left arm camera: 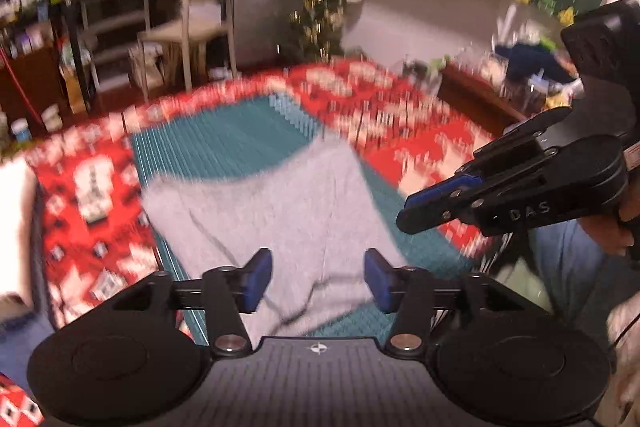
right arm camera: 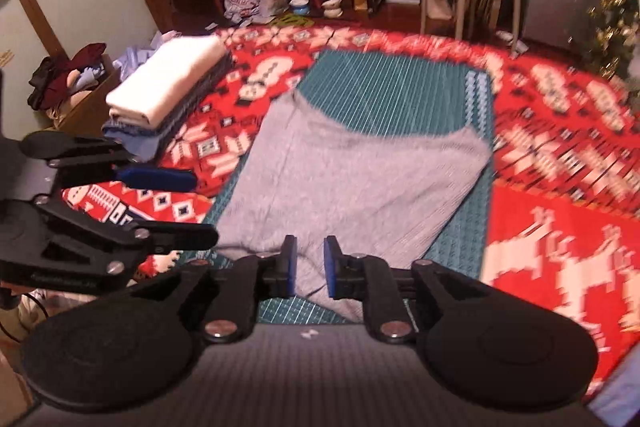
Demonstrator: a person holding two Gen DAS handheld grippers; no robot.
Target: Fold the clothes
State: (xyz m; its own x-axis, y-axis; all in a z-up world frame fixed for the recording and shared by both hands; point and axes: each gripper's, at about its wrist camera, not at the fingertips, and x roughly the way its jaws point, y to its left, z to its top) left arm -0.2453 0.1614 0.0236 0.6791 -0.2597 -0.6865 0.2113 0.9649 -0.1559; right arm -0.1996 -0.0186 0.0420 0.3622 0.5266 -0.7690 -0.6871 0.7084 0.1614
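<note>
We see the grey garment (right arm camera: pixel 344 179) spread on the teal mat (right arm camera: pixel 400 83), its near end gathered toward us, beside a stack of folded clothes (right arm camera: pixel 168 87) on the red blanket (right arm camera: pixel 560 211) — some folding is evidently done. Our left gripper (left arm camera: pixel 318 279) hovers wide apart, holding nothing. Our right gripper (right arm camera: pixel 310 267) is narrowed, with grey cloth showing in the gap — clamped or not, we cannot tell.
</note>
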